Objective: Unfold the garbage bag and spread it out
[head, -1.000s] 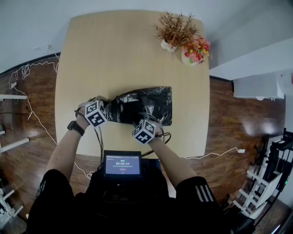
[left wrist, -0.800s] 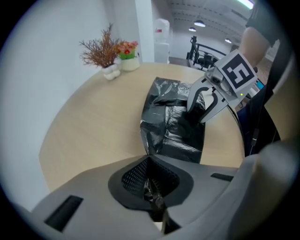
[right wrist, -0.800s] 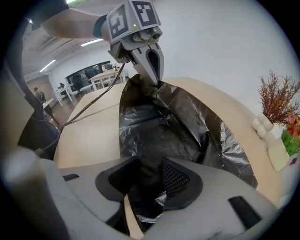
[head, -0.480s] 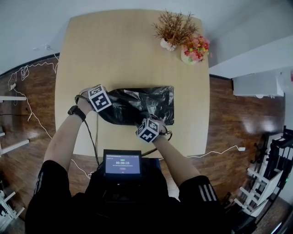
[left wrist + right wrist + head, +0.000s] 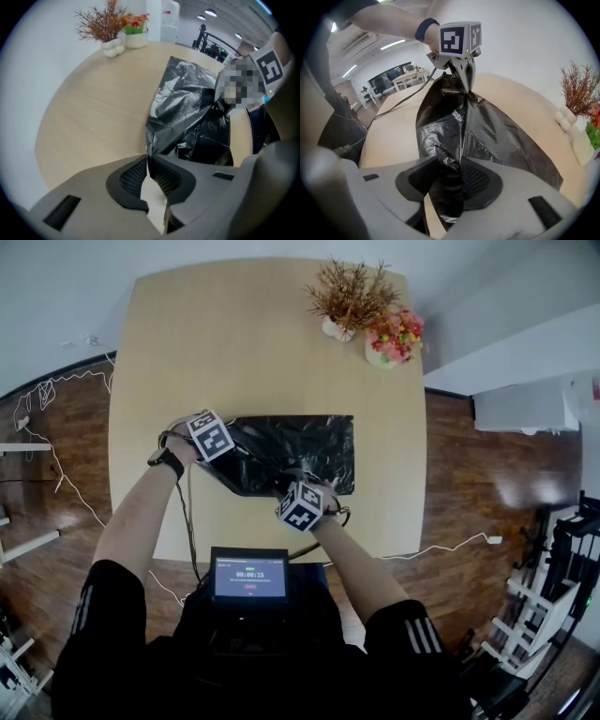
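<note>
Left claw [image 5: 149,160] has carried its pinched corner farther from me; garbage bag [image 5: 292,448] now lies flatter mid-counter [image 5: 244,343]. Right claw [image 5: 457,172] clamps the bunched near edge. Step: spreading. Next, I judge: draw both claws apart, smoothing remaining folds.

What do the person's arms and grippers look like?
The left gripper and right gripper are grey, with black mesh-padded fingers and a white cube bearing black square markers. Black cables trail off. Dark wristband; black short sleeves, white stripes.
</note>
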Demonstrator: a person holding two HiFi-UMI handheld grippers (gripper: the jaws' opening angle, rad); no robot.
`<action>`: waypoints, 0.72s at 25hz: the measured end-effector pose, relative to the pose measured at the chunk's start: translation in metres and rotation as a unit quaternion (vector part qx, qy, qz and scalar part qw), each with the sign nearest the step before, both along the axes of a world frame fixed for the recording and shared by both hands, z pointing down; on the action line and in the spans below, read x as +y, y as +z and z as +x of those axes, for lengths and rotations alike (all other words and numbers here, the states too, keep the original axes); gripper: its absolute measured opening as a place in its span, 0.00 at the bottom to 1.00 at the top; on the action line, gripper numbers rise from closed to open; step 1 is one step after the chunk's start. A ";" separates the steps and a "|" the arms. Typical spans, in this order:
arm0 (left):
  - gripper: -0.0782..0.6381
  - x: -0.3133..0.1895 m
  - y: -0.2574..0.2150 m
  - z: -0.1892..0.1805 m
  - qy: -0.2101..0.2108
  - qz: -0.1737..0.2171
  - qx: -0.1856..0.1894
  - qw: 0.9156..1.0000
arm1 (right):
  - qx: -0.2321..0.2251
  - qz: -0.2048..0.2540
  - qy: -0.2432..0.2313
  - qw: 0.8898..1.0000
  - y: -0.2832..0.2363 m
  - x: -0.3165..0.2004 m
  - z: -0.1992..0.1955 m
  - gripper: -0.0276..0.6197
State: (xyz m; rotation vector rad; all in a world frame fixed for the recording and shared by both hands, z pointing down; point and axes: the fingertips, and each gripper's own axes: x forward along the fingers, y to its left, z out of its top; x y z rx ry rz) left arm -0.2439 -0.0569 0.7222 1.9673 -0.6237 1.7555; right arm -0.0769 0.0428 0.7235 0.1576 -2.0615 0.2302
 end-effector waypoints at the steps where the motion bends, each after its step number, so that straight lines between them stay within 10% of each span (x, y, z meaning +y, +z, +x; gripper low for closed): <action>1: 0.20 -0.003 -0.005 0.001 -0.011 0.008 0.009 1.000 | -0.001 0.000 0.000 1.000 0.000 0.000 0.000 0.33; 9: 0.27 -0.014 -0.089 -0.010 -0.072 0.085 0.085 0.990 | 0.003 0.009 -0.013 1.000 0.000 -0.001 -0.001 0.33; 18: 0.27 0.056 -0.100 -0.061 -0.105 0.058 0.088 0.989 | -0.054 0.048 -0.008 0.997 -0.047 -0.018 -0.038 0.33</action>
